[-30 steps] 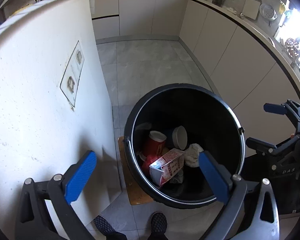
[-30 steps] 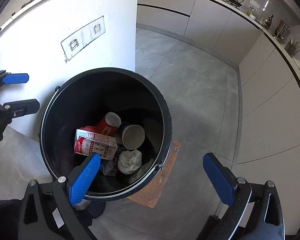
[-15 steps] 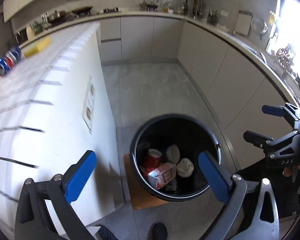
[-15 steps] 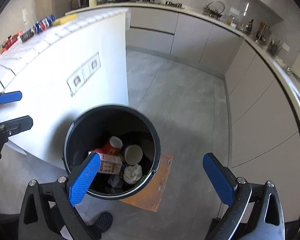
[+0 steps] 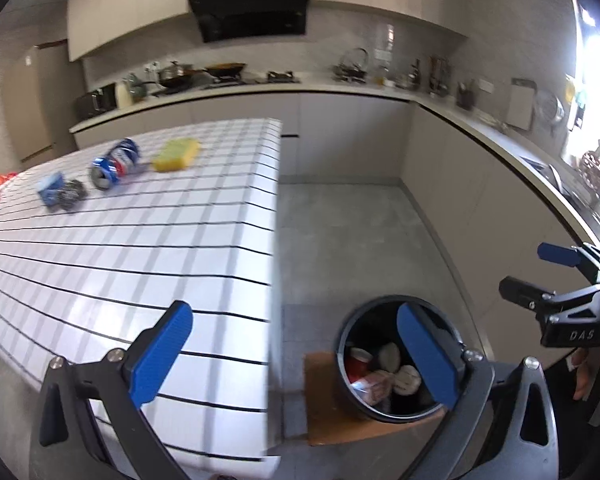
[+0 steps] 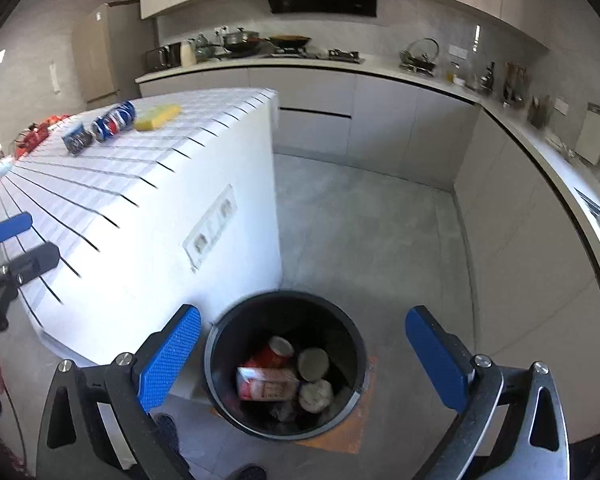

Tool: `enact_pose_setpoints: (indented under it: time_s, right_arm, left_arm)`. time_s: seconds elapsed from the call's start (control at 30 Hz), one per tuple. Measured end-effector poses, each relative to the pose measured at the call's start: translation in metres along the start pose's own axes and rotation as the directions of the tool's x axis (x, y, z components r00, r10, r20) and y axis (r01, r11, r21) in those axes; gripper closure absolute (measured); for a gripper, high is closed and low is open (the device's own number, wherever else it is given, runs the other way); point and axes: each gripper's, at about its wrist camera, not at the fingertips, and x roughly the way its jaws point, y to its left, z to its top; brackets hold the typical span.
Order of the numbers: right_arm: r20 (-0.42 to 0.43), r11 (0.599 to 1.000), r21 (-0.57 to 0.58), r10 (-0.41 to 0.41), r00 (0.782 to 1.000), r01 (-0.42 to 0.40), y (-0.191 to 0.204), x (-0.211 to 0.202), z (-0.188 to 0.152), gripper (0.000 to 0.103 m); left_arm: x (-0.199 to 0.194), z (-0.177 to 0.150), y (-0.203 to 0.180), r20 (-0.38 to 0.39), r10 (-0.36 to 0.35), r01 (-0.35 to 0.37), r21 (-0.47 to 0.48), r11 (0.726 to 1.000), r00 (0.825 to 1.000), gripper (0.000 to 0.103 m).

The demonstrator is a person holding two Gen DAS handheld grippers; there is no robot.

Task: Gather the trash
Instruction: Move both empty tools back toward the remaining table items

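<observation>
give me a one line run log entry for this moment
left gripper: open, empty | right gripper: open, empty | trash bin: holds carton, cups | crushed can: on tiled counter

Home kitchen: range hood (image 5: 251,12), stovetop pans (image 6: 259,42), tiled island (image 5: 139,240).

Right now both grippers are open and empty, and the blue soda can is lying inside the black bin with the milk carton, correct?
Not quite. The blue soda can lies on the tiled counter, as the left wrist view shows. The black bin holds the milk carton, and both grippers are open and empty.
</observation>
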Motion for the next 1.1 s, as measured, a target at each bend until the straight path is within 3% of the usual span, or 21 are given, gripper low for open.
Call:
enact_pose_setpoints:
  time_s: [0.43,1.1]
  right_arm:
    - [0.063,0.995,-0.085,0.061,0.996,-0.056,0.085,0.004,0.056,0.0]
    - [0.071,0.991,-0.1,0.099,0.993,-0.092,0.244,0.048,0.132,0.0]
  left_arm:
    - [-0.02,0.006,0.089,0.055,0.135,-0.127,-0.128,0.984,0.989,0.0]
    - [-0.001,0.028,0.242,0.053,0.207,-0.193,-0.196,0.961,0.977,0.0]
